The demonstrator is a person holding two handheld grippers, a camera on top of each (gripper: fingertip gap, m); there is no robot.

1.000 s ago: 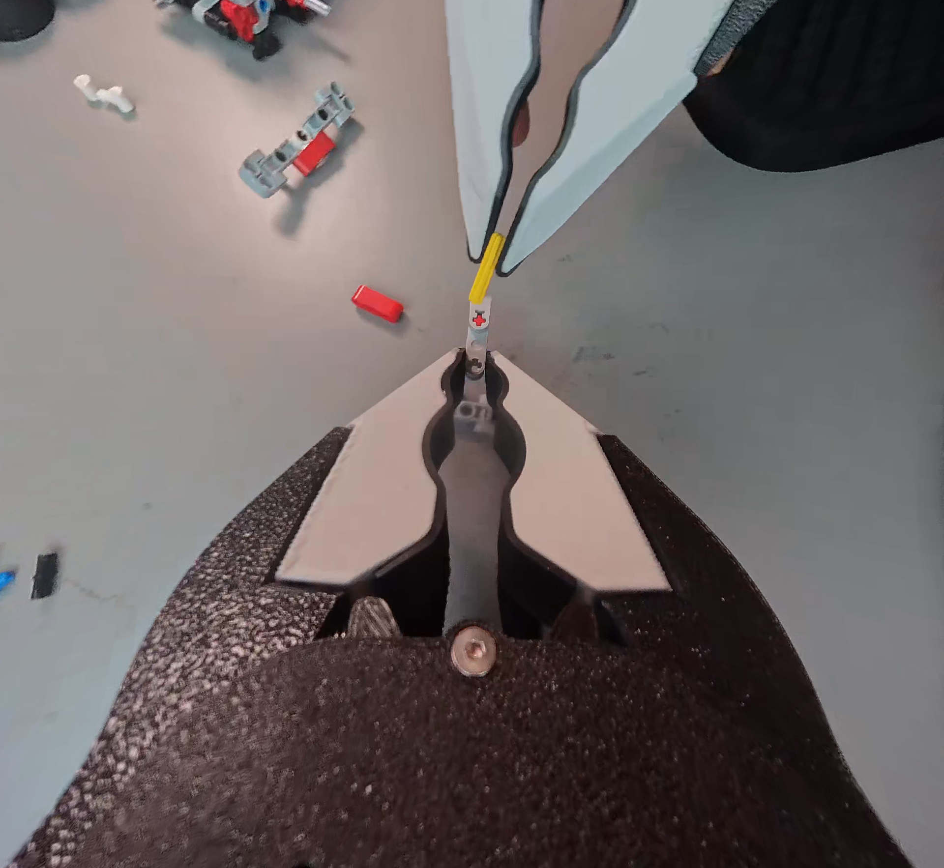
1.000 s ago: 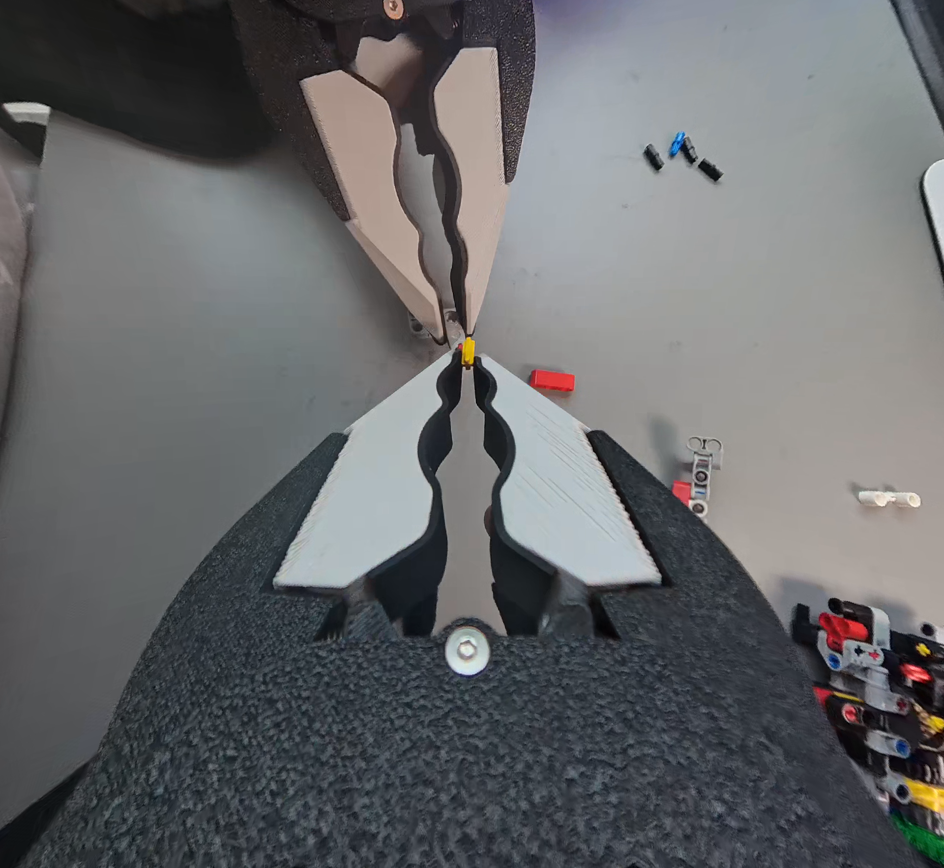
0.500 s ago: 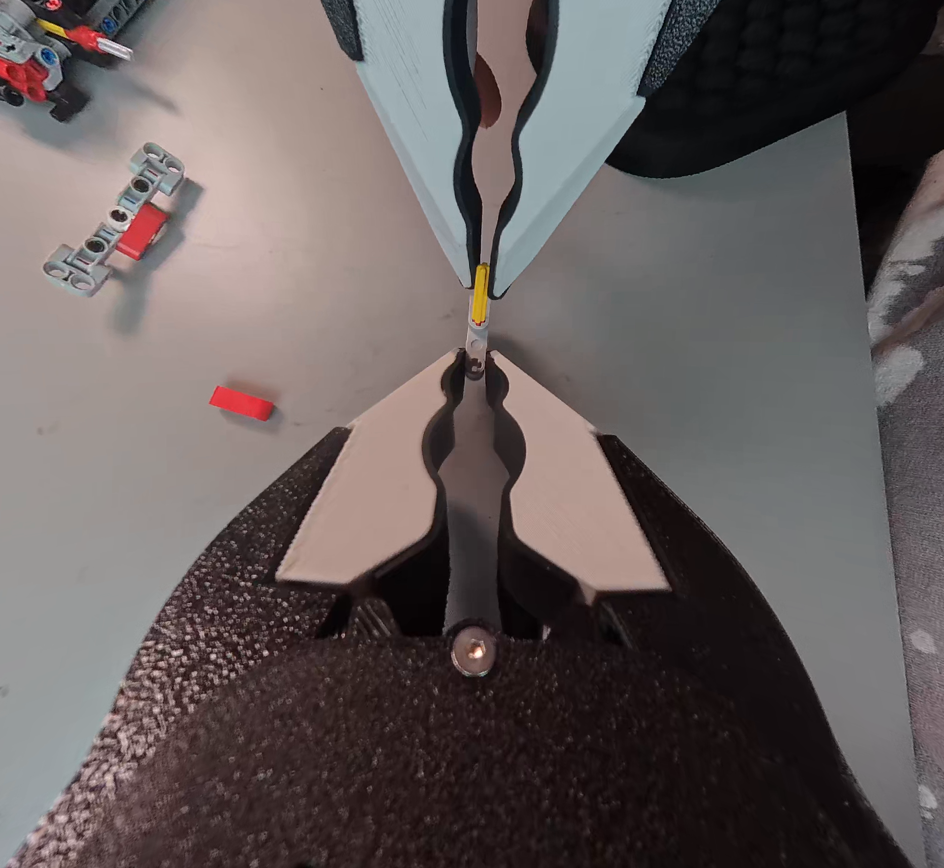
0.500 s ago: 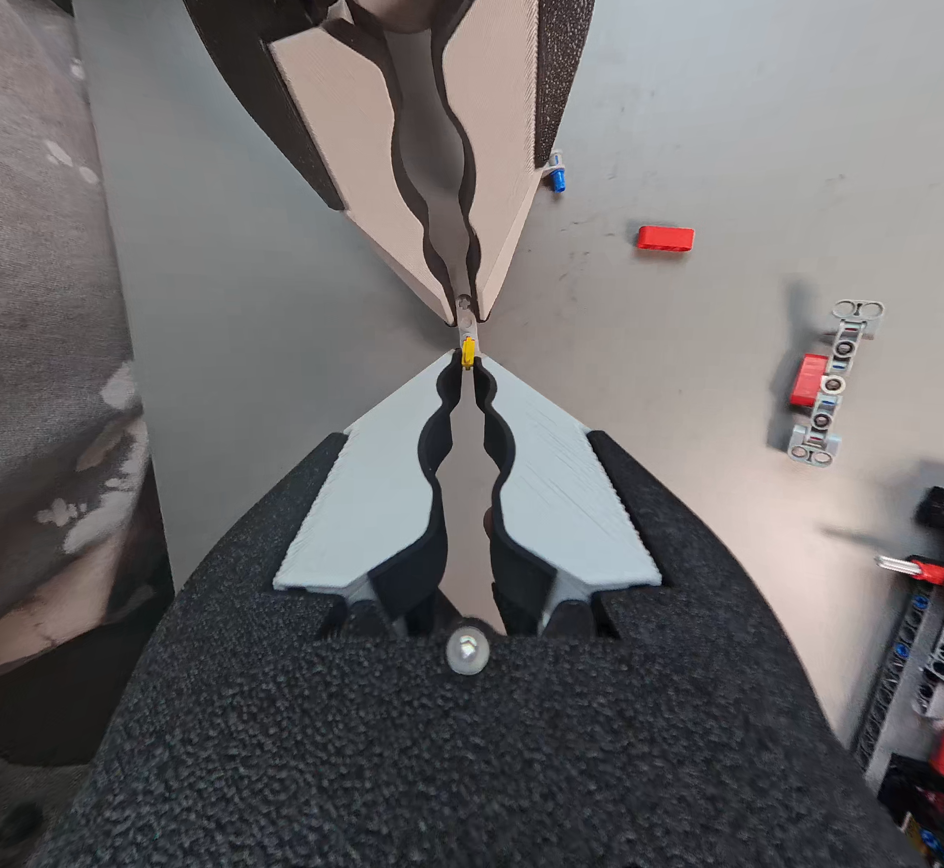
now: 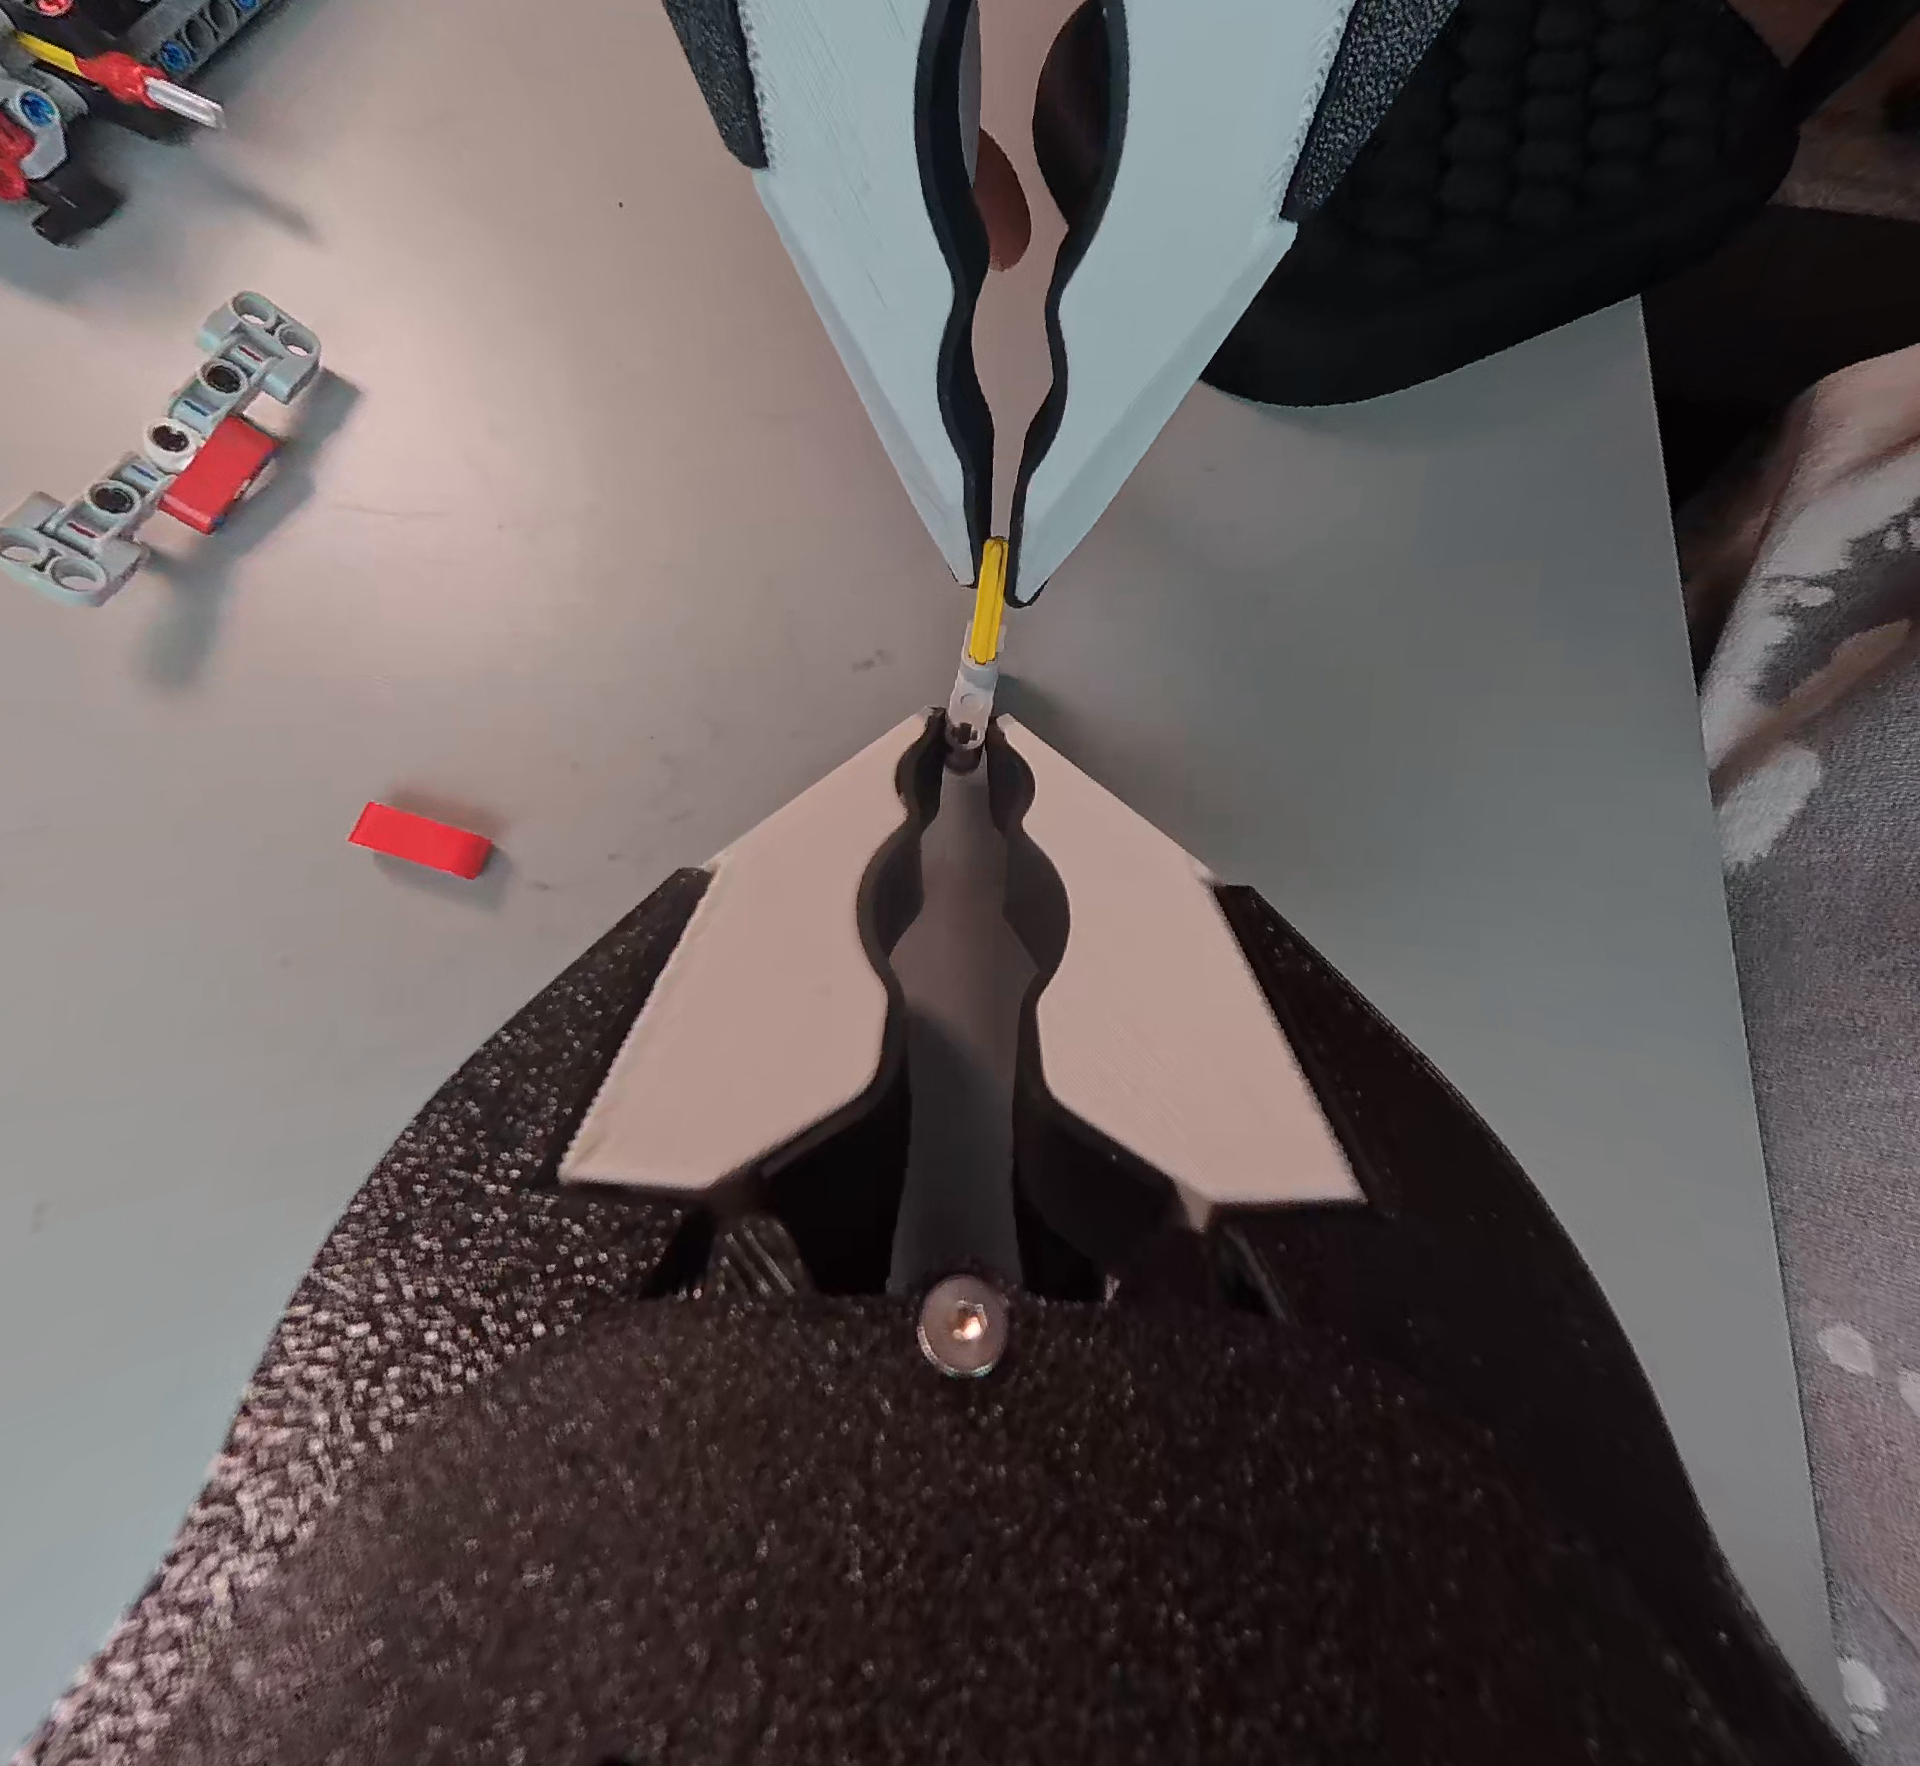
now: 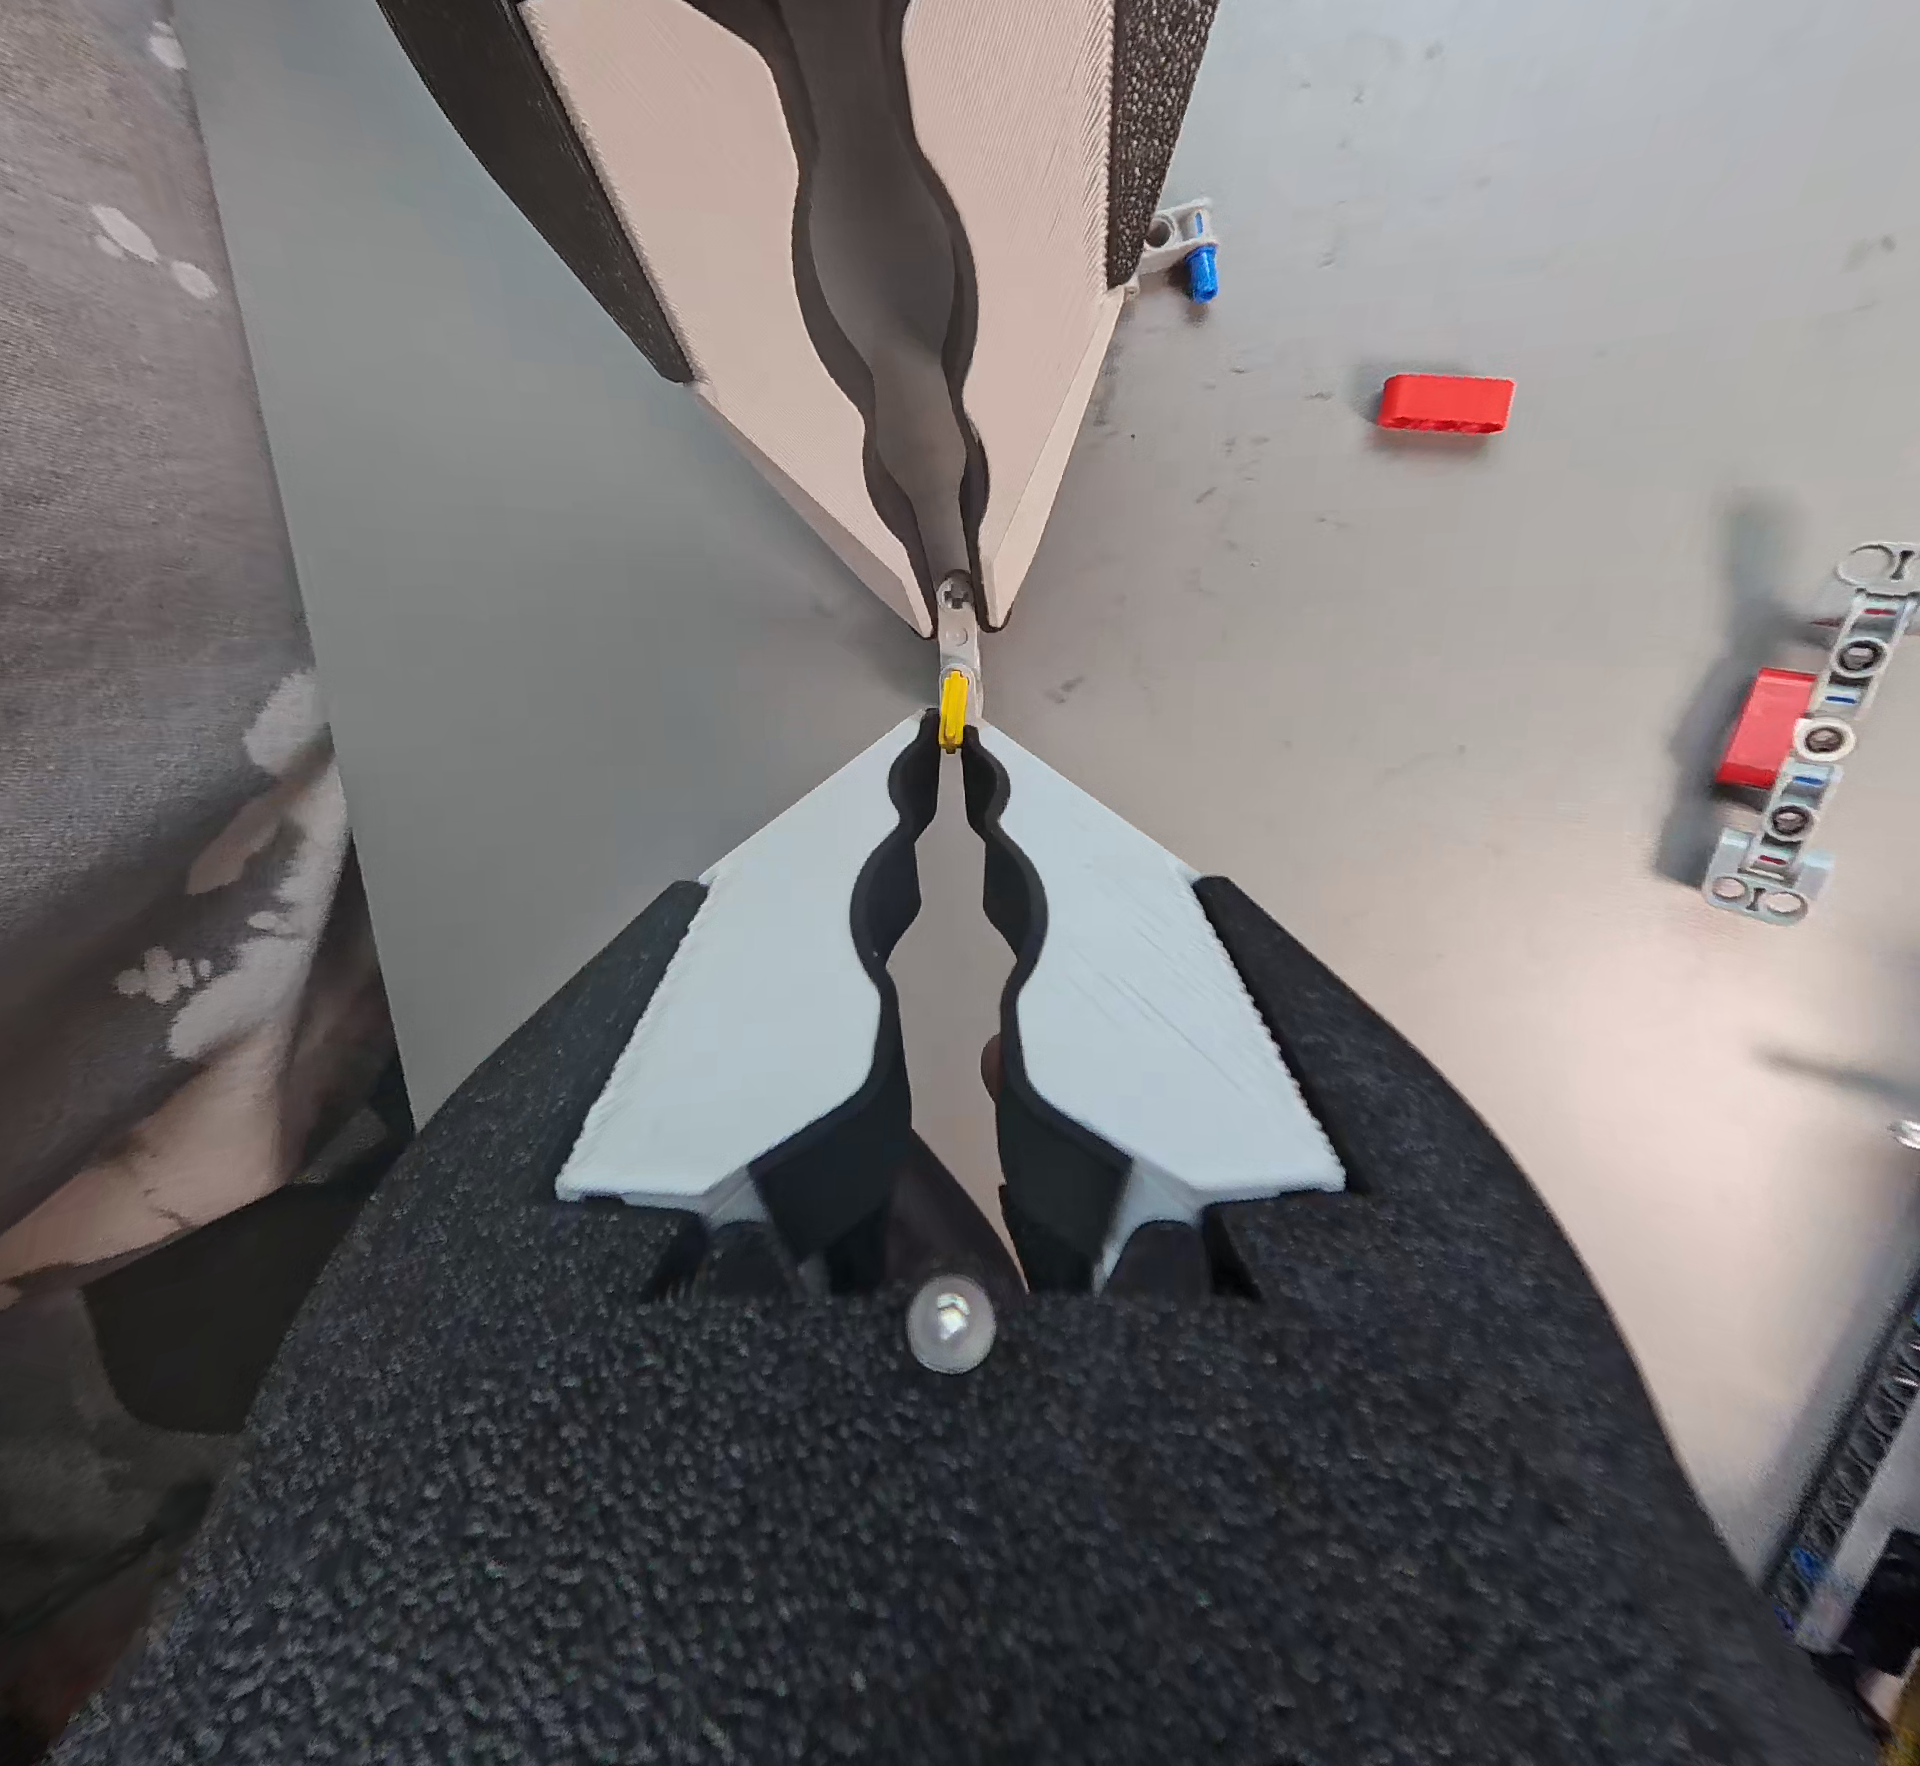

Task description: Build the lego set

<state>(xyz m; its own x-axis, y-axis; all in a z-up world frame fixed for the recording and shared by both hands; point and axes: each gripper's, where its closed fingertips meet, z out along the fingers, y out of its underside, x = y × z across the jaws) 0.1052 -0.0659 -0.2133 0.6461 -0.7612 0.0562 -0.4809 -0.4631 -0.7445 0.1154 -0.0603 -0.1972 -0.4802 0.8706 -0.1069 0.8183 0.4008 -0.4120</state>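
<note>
Axle (image 5: 988, 602), yellow, at frame centre, pinched by right gripper (image 5: 995, 578), its long axis in line with grey connector (image 5: 971, 688) clamped in left gripper (image 5: 966, 729)

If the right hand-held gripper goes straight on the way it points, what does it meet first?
Probably the left hand-held gripper, tip to tip with it; between them only the yellow axle and the small grey connector.

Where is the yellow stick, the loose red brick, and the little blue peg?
yellow stick (image 5: 988, 602), left wrist view, middle of its shaft.
red brick (image 6: 1446, 402), right wrist view, middle of its top face.
blue peg (image 6: 1202, 267), right wrist view, its blue body.
</note>
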